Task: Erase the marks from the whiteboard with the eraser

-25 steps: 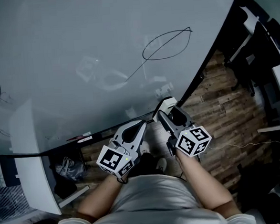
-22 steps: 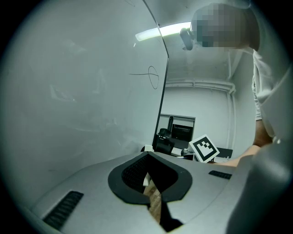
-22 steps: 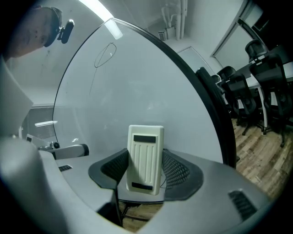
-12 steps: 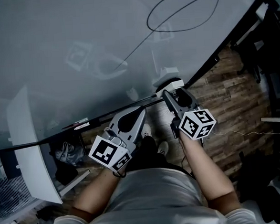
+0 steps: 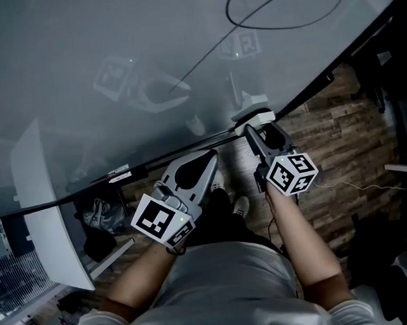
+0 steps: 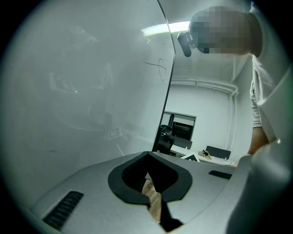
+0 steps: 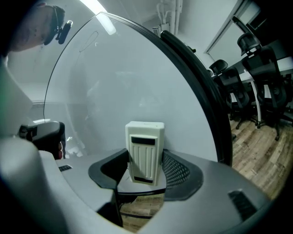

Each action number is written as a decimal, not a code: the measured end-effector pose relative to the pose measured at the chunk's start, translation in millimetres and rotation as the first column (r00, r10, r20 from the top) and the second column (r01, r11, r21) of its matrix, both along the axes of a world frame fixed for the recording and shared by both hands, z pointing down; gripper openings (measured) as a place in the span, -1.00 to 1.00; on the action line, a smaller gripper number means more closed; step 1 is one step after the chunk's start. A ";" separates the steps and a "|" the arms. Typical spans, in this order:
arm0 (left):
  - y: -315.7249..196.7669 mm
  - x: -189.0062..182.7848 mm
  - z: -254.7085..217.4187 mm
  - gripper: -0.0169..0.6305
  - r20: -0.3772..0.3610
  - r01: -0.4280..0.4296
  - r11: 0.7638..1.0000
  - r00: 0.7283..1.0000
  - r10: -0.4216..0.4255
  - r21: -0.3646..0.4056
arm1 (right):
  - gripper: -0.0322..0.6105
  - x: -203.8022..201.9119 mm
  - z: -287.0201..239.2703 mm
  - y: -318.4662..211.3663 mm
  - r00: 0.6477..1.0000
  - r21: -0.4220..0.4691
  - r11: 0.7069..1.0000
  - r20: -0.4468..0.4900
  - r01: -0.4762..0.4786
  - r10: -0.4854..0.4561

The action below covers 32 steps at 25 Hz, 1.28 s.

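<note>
The whiteboard (image 5: 112,53) fills the upper head view and bears a black loop mark (image 5: 287,10) at the top right, with a thin line trailing down-left. My right gripper (image 5: 256,123) is shut on the white ribbed eraser (image 5: 251,113), which stands upright at the board's lower edge. In the right gripper view the eraser (image 7: 145,153) sits between the jaws of that gripper (image 7: 144,176), with the board (image 7: 137,77) right behind it. My left gripper (image 5: 212,155) is lower and to the left, shut and empty; its closed tips (image 6: 153,203) point along the board (image 6: 82,91).
The board's black frame (image 5: 310,92) runs diagonally down to the left. Below it lies a wooden floor (image 5: 341,149). A white panel (image 5: 44,225) and a dark bag (image 5: 96,218) are at the lower left. Black office chairs (image 7: 256,77) stand to the right.
The right gripper has risen a little with the eraser, up to the board's lower edge. The loop mark now sits higher and further right in view. The left gripper has barely moved.
</note>
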<state>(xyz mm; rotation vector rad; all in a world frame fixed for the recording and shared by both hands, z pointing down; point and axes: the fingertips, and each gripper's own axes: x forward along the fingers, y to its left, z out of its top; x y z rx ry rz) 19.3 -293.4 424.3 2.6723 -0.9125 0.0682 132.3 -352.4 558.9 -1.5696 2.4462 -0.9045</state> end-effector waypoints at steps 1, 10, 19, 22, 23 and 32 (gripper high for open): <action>-0.6 -0.4 0.7 -0.93 0.000 0.000 1.000 1.000 0.000 -0.001 | -0.15 1.2 6.0 -0.4 1.000 -0.006 1.000 -0.007 -0.003 0.003; -3.2 -8.7 17.4 -0.93 0.024 0.007 1.000 1.000 -0.006 -0.017 | -0.15 16.6 76.8 -9.7 0.998 -0.109 0.994 -0.058 -0.027 0.021; 5.1 -10.4 22.0 -0.93 0.014 0.028 0.999 1.000 -0.027 -0.035 | -0.15 13.0 80.4 -6.7 0.997 -0.172 0.983 0.031 -0.060 0.066; 10.5 -12.5 15.9 -0.93 0.006 0.043 0.999 0.999 -0.043 -0.020 | -0.15 -3.9 63.1 -2.6 0.996 -0.155 0.987 0.069 -0.041 0.053; 12.9 -14.4 14.3 -0.93 0.004 0.047 0.999 0.999 -0.047 -0.016 | -0.15 -11.5 56.6 -1.1 0.995 -0.150 0.988 0.086 -0.036 0.049; 28.1 -27.9 3.7 -0.93 -0.001 0.091 0.996 0.996 -0.091 0.009 | -0.15 -64.1 -0.6 5.8 0.986 -0.079 0.997 0.168 0.025 -0.012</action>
